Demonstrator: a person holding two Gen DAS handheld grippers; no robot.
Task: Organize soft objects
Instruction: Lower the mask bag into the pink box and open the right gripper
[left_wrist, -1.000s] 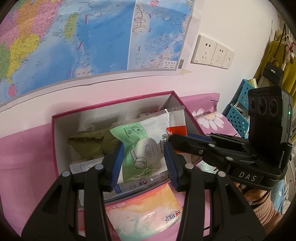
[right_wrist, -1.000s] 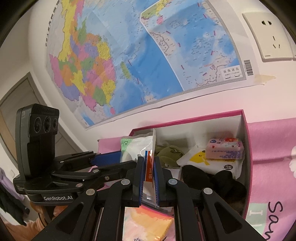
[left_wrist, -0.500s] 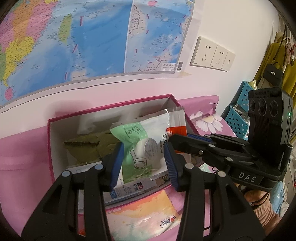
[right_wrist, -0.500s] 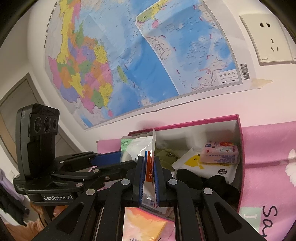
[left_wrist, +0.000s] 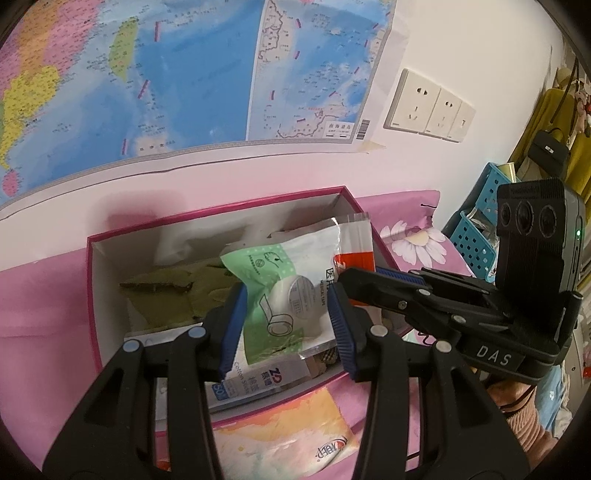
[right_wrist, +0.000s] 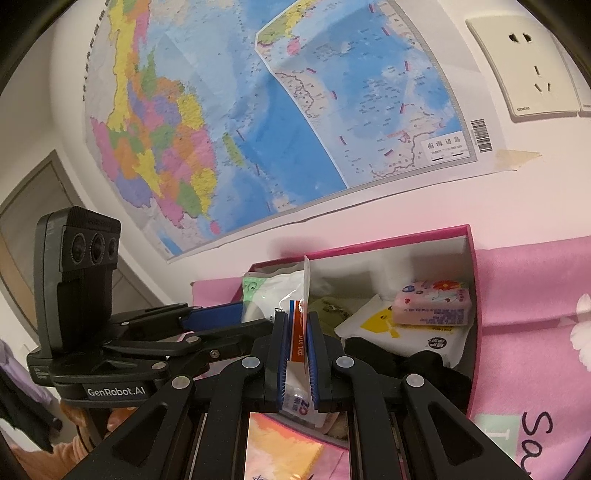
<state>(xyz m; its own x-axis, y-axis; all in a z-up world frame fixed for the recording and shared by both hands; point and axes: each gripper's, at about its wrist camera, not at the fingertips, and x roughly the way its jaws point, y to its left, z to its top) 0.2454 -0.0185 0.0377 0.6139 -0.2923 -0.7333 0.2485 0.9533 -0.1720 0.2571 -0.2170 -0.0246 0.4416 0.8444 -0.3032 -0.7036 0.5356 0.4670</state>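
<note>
A green-and-white plastic packet (left_wrist: 280, 295) hangs over an open pink-rimmed box (left_wrist: 221, 210). My left gripper (left_wrist: 284, 321) has its blue pads pressed on the packet's two sides. My right gripper (right_wrist: 297, 321) is shut on the packet's clear-and-red edge (right_wrist: 299, 332), reaching in from the right in the left wrist view. Inside the box (right_wrist: 369, 247) lie a green plush toy (left_wrist: 166, 295), a pink tissue pack (right_wrist: 432, 302), a white packet with a yellow print (right_wrist: 406, 332), a black cloth (right_wrist: 406, 365) and a blue-lettered cotton-stick packet (left_wrist: 258, 380).
The box stands on a pink flowered cloth (left_wrist: 413, 243) against a wall with a map. A pastel tissue packet (left_wrist: 284, 432) lies in front of the box. Blue perforated baskets (left_wrist: 476, 236) stand at the right. A hand (left_wrist: 517, 413) holds the right gripper.
Both views have drifted only slightly, so the box sits a little lower in the right wrist view. The packet stays held by both grippers.
</note>
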